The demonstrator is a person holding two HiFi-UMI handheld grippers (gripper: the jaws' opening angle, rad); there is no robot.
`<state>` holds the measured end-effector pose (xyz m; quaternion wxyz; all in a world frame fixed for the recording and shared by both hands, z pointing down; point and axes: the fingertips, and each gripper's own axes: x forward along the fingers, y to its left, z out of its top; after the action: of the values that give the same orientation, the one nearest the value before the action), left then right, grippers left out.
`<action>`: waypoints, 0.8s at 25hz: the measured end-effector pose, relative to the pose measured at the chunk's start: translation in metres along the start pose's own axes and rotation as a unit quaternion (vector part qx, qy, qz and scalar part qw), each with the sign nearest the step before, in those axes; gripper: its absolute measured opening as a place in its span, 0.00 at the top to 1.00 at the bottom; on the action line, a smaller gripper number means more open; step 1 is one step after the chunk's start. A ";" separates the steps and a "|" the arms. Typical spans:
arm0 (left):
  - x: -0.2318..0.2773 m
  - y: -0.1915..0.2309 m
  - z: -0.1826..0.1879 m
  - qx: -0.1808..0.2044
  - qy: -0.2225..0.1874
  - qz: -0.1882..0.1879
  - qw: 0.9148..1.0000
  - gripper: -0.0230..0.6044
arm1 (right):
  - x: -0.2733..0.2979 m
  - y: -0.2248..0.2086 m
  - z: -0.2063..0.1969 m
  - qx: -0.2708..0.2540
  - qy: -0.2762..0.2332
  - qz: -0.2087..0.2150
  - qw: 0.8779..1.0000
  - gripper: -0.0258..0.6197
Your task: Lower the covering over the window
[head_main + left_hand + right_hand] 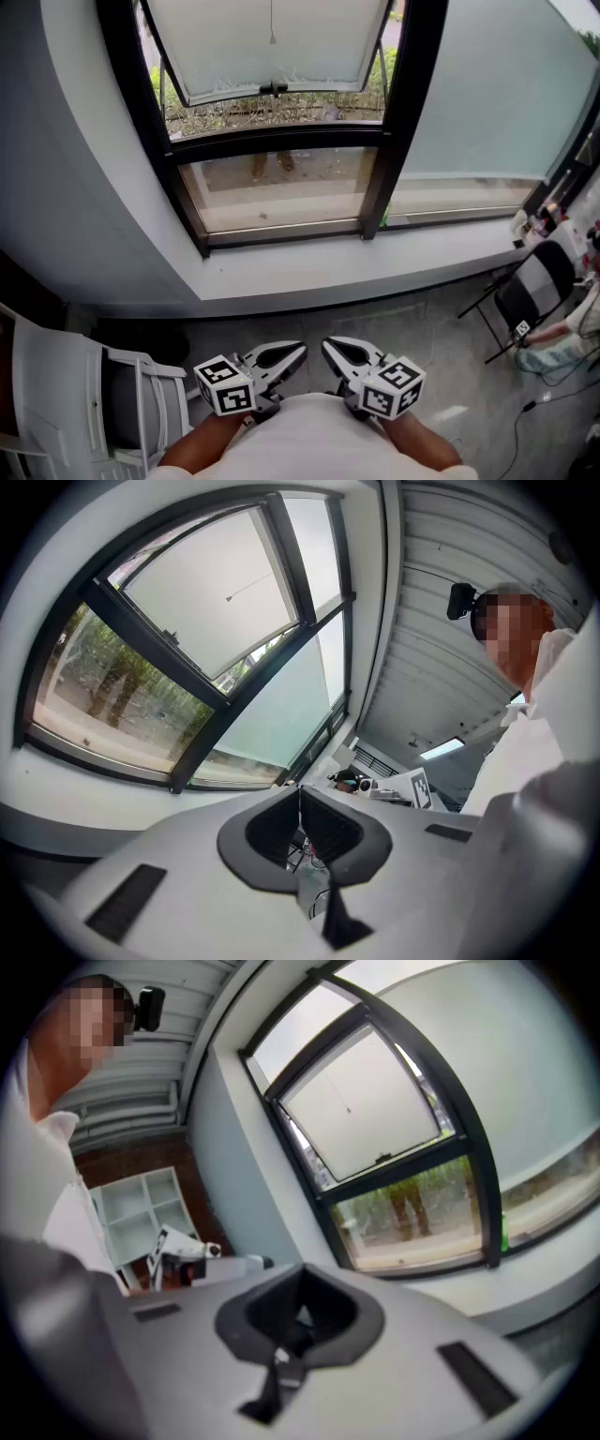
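Both sit low centre by your torso: left gripper [295,352] & right gripper [330,347], jaws shut, nothing in either. The blind [225,47] hangs part-way down at top centre, its pull cord [273,26] mid-pane, well apart from you. Risk: cord's thin, so reaching w/ jaws closed will prob. knock it swinging. A skewed tug could jam the blind.

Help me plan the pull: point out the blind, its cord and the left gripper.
blind [225,47], head view, middle of its white fabric.
cord [273,39], head view, bead at its lower end.
left gripper [300,350], head view, tips of its shut jaws.
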<state>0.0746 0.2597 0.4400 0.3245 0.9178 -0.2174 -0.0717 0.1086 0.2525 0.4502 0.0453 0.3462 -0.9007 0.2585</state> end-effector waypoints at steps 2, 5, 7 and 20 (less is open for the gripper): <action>-0.001 0.000 0.002 0.001 -0.001 0.001 1.000 0.93 | 0.001 0.001 0.000 0.000 0.000 -0.001 1.000 0.92; -0.003 0.002 0.005 -0.001 -0.004 0.004 1.000 0.93 | 0.003 0.001 -0.001 0.000 0.000 -0.001 1.000 0.93; -0.003 0.002 0.006 -0.003 -0.005 0.005 1.000 0.93 | 0.003 0.001 -0.001 -0.001 0.001 -0.001 1.000 0.93; -0.031 0.024 0.032 0.034 -0.029 0.046 0.998 0.93 | 0.009 -0.013 0.012 0.008 -0.012 -0.028 0.999 0.92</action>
<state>0.0293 0.2387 0.4298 0.2894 0.9150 -0.2706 -0.0760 0.1117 0.2331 0.4481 0.0384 0.3749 -0.8889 0.2603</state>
